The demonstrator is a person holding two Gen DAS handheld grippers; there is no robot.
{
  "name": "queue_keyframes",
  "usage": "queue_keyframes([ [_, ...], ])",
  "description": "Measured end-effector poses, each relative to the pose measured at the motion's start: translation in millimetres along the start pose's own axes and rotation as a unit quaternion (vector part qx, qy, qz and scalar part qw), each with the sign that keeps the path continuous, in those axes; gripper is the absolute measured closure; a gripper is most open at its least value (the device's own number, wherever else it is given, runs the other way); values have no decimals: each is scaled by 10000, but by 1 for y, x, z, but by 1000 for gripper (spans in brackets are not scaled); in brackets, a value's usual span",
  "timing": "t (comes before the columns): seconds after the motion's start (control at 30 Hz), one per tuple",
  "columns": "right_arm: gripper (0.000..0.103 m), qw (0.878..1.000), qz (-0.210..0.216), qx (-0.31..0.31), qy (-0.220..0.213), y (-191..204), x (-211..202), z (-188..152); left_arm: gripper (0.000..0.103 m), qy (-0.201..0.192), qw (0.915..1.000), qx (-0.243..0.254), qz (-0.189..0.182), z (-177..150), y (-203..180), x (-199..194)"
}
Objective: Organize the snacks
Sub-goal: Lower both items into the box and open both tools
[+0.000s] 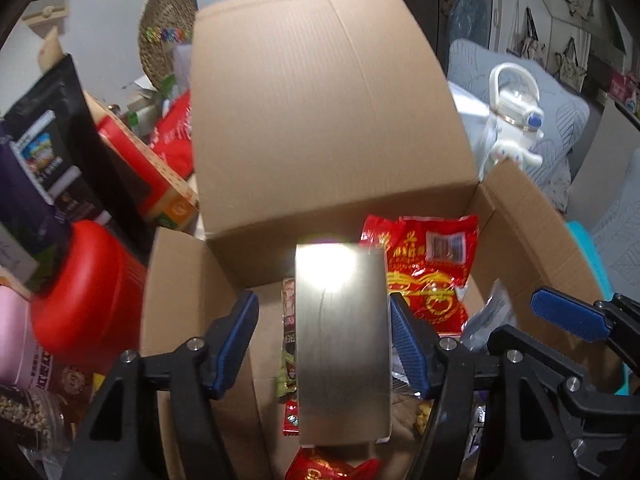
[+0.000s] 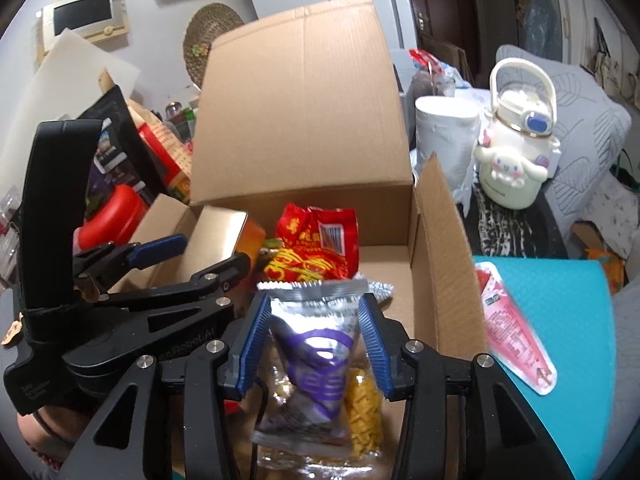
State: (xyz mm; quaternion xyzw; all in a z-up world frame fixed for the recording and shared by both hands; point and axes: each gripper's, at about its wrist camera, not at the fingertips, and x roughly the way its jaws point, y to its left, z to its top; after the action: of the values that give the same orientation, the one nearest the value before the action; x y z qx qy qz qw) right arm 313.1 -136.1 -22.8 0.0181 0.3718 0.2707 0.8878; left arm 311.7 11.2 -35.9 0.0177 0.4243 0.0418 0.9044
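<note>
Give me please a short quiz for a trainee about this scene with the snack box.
1. True or false: the cardboard box has its top flaps shut.
2. What stands between the fingers of the left gripper? A) a shiny metallic box B) a banana C) a spoon
3. In one word: which colour is the large packet that lies in the cardboard box near its far wall?

Key: 1 false; 2 A; 3 red.
</note>
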Motion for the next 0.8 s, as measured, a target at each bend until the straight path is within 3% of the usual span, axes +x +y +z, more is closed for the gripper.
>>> queue_keyframes([
  [0.2,54,9998,-108,-25,-167,4,-25,1,38,-260,9996,33,73,1,0,-26],
  [0.37,54,9991,-191,-34,-375,10,-56,2,38,-435,9989,58,-140,1,-4,-55],
  [0.7,50,9937,-377,-269,-1022,36,-137,-5,38,-1175,9928,70,-226,-7,-5,-144],
  [0.8,43,9914,-402,-335,-1200,43,-159,-11,38,-1320,9908,58,-300,-14,-4,-169],
])
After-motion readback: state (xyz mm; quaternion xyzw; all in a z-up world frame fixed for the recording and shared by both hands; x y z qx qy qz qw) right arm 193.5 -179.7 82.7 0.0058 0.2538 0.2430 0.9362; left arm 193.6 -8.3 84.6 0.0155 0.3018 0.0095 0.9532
